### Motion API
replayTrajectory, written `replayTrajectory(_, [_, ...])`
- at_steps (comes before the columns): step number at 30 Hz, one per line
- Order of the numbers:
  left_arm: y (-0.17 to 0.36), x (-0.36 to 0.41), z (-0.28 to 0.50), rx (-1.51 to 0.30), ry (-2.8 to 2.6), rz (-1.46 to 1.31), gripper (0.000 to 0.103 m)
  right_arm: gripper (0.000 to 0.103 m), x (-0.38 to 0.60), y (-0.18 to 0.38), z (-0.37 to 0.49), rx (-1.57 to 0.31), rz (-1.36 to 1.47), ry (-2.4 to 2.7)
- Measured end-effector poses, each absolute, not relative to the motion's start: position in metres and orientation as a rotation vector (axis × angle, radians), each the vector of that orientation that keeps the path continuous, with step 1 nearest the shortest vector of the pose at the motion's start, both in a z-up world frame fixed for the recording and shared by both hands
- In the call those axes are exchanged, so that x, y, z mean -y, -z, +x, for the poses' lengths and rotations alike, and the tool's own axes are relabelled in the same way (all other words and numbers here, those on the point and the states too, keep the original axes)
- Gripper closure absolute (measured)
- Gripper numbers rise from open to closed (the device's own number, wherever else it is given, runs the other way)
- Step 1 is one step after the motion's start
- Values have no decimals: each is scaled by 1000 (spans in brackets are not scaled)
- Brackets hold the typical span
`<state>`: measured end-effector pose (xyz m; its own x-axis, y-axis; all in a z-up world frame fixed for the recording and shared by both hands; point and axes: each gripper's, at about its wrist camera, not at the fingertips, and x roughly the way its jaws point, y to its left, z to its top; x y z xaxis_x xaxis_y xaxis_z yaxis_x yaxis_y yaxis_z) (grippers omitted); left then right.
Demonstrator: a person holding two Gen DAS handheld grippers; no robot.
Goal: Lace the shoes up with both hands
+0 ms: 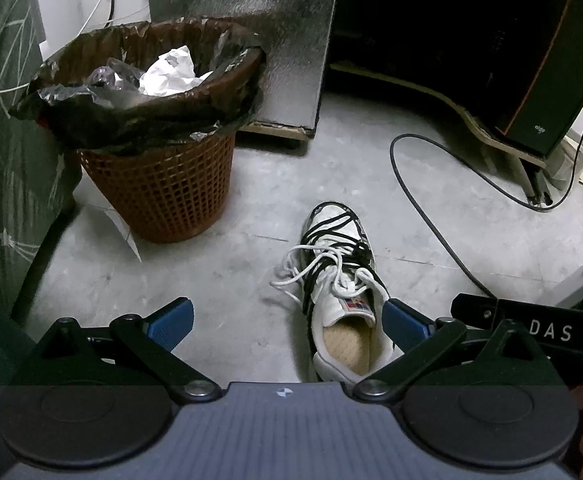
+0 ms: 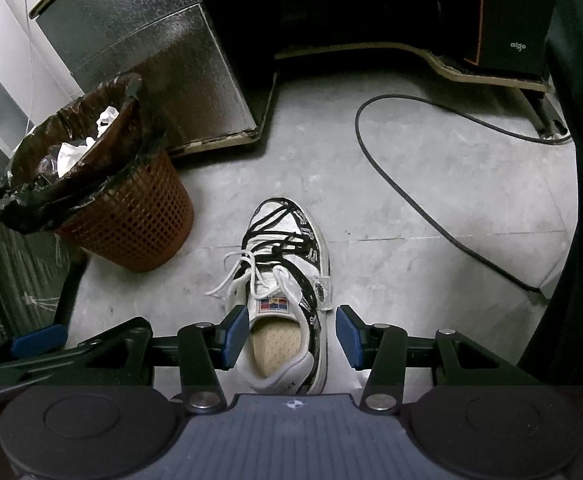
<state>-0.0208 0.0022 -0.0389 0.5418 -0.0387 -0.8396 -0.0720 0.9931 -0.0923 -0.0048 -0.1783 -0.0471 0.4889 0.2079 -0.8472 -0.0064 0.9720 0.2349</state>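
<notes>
a grey concrete floor [image 2: 431, 200] fills both wrist views, seen from above. at its far edge stands a tall metal-faced cabinet [image 1: 259, 40], and to the right a dark desk base carries a black computer case [image 1: 531, 60]. a black cable [image 2: 391, 176] loops loose across the floor from there.

to the left sits an orange mesh waste basket [image 1: 163, 196], lined with a black bag [image 1: 139, 120] folded over its rim. inside lie crumpled white paper [image 1: 171, 72] and some clear plastic wrap.

near the middle of the floor, close below both cameras, lies one white sneaker with black trim [image 2: 287, 280], toe pointing away, its opening and tan insole facing the grippers; that suits reaching the laces from the heel side. black laces criss-cross the front. white laces [image 1: 323, 268] sit in a loose bunch of loops over the tongue, with ends trailing onto the floor at the shoe's left. whether that bunch is a finished bow or a slack tangle cannot be told, so the scene fits either laces waiting to be tied or a loose tie already made.

the left gripper [image 1: 287, 320] hovers with its blue-padded fingers spread wide, holding nothing. the right gripper [image 2: 291, 336] also stands apart and empty, its pads flanking the shoe's collar from above. neither touches a lace.
</notes>
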Motion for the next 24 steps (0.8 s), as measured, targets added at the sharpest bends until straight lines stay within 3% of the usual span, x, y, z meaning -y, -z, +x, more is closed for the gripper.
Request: replayTrajectory(24, [41,-3,-21,-1006,-29,-124,0,51,175,49,-4,-1061,204,-127])
